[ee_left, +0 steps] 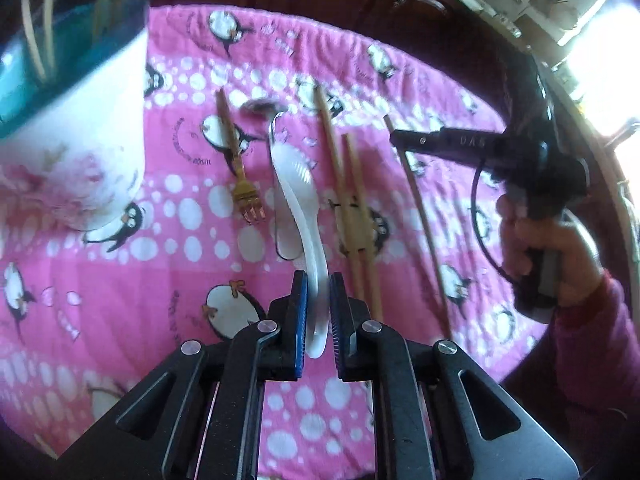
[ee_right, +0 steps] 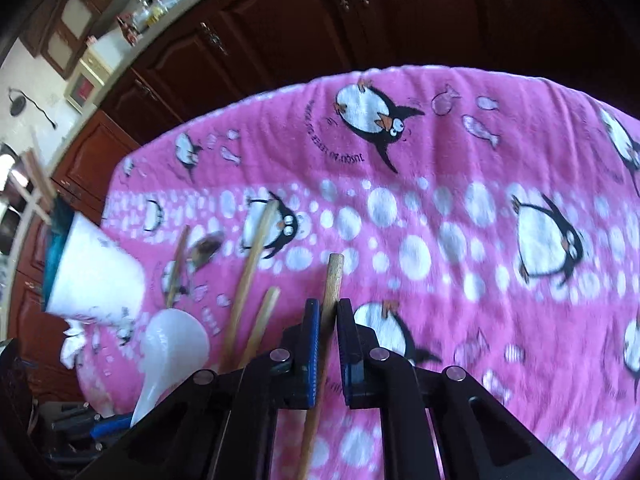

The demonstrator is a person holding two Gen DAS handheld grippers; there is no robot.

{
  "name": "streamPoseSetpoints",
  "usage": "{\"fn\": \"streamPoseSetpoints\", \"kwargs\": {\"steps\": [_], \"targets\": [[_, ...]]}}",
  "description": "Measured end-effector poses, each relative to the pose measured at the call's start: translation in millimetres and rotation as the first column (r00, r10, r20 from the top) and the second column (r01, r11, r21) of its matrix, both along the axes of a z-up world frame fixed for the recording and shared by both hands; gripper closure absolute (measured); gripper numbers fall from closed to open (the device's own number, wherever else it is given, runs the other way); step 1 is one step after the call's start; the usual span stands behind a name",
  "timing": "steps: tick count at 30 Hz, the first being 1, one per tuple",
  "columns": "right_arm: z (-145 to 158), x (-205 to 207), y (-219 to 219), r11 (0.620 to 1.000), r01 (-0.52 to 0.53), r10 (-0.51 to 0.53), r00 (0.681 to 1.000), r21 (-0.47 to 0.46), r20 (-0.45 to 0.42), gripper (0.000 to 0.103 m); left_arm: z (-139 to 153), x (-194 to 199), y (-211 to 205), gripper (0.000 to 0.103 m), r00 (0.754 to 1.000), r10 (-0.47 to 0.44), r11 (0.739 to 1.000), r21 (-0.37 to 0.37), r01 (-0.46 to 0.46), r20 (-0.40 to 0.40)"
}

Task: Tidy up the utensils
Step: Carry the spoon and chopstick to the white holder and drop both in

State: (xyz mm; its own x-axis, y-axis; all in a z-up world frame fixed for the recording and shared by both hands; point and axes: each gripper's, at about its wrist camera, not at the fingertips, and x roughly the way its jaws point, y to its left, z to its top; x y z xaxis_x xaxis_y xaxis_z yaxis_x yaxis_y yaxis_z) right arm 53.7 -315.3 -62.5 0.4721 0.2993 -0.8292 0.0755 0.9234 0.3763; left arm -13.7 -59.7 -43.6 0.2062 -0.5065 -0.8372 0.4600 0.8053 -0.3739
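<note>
Between the blue pads of the left gripper (ee_left: 318, 312) sits a white plastic spoon (ee_left: 298, 204), clamped by its handle, ribbed bowl end pointing away from the jaws over the pink penguin cloth (ee_left: 120, 320). Spoon is glossy, curved, one piece. Just right of the gripper tips lie two wooden chopsticks (ee_left: 352, 216) side by side on the cloth, light tan. Just left of the spoon's bowl, a gold fork (ee_left: 240, 176) with wooden handle, tines toward the gripper. Beyond the spoon, a metal spoon (ee_left: 268, 114), blurred, probably lying flat. Far left, a white cup with blue rim (ee_left: 80, 140) holding thin sticks, standing on the cloth. Far right, a hand (ee_left: 560, 256) in a dark pink sleeve holds the other tool.

Right gripper (ee_right: 328, 312) is clamped on a single wooden stick (ee_right: 332, 280), round blunt tip, running straight out past the fingertips and back under the jaws. Left of it, two chopsticks (ee_right: 248, 280), then the white spoon (ee_right: 172, 344), then the cup (ee_right: 96, 276) farther left. Dark wood cabinets (ee_right: 320, 20) beyond the cloth edge.
</note>
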Motion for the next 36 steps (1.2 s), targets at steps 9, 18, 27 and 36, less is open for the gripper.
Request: {"fn": "streamPoseSetpoints", "kwargs": {"steps": [9, 18, 27, 36], "targets": [[59.4, -44.1, 14.7, 1.000, -0.015, 0.014, 0.988, 0.009, 0.156, 0.096, 42.1, -7.8, 12.5, 0.096, 0.998, 0.004, 0.999, -0.053, 0.000, 0.064], [108.6, -68.3, 27.7, 0.999, -0.028, 0.022, 0.964, 0.018, 0.264, 0.096, 77.1, -18.9, 35.2, 0.096, 0.993, 0.045, 0.993, -0.110, -0.032, 0.113], [164.6, -67.4, 59.8, 0.996, -0.090, 0.076, 0.920, 0.020, 0.384, 0.097, 126.7, -16.2, 82.6, 0.096, 0.975, 0.118, 0.987, -0.128, -0.095, 0.186], [226.3, -42.6, 99.5, 0.986, -0.165, 0.140, 0.854, 0.005, 0.500, 0.097, 150.4, 14.7, 139.0, 0.096, 0.959, 0.221, 0.973, -0.102, -0.205, 0.177]]}}
